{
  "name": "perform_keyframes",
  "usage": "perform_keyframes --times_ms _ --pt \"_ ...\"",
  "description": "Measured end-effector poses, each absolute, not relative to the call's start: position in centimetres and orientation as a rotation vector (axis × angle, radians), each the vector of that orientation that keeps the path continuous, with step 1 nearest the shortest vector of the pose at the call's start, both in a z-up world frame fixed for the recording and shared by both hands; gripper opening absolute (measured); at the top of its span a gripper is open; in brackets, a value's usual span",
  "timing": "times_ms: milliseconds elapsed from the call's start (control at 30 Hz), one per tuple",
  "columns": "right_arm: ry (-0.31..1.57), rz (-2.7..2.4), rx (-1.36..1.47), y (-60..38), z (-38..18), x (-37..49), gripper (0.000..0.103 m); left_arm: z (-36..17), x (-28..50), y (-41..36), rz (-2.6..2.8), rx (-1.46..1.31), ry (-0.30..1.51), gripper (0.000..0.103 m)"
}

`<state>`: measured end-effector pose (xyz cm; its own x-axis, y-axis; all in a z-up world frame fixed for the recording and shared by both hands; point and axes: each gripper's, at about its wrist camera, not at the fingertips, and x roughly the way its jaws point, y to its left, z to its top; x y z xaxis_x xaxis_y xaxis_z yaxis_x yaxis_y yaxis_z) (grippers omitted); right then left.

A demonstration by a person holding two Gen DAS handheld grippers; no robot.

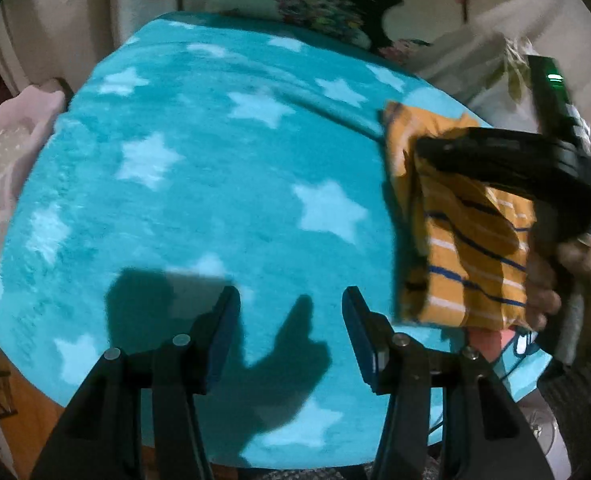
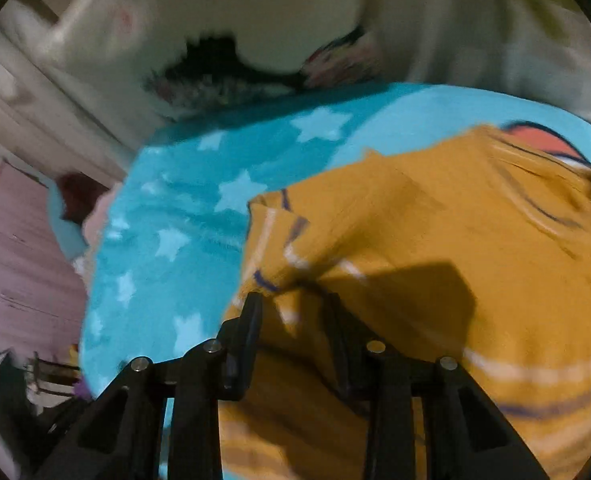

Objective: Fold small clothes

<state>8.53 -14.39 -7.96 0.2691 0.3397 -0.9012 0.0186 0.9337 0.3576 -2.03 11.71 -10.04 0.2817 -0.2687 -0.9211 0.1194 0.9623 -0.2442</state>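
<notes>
Over the blanket (image 1: pixel 199 184) the left gripper (image 1: pixel 291 332) hangs with jaws apart, nothing between them. At the blanket's right edge the right gripper (image 2: pixel 291 304) carries the folded yellow shirt (image 2: pixel 435 240), a bunch of cloth between its jaws; blur hides whether the pads pinch it. The step looks like setting the shirt aside. Next it calls for laying it flat, then letting go.
</notes>
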Motion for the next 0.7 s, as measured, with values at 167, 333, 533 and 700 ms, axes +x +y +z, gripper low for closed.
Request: perform_keyframes --times_ms 167,333,533,700 --pt "1.315 0.184 0.248 -12.3 -8.8 10.0 0.048 -10.3 -1.1 15.3 -0.227 -0.194 1.256 0.052" --pt "1.323 0.15 0.254 -12.8 -6.0 7.4 0.048 -10.8 0.2 17.1 -0.203 -0.241 1.26 0.052" --pt "1.35 0.09 0.078 -9.3 -7.2 4.7 0.057 -12.2 1.5 18.0 -0.21 -0.343 1.299 0.052" --pt "1.329 -0.05 -0.106 -6.9 -8.7 4.7 0.061 -11.8 1.4 17.6 -0.216 -0.317 1.294 0.053"
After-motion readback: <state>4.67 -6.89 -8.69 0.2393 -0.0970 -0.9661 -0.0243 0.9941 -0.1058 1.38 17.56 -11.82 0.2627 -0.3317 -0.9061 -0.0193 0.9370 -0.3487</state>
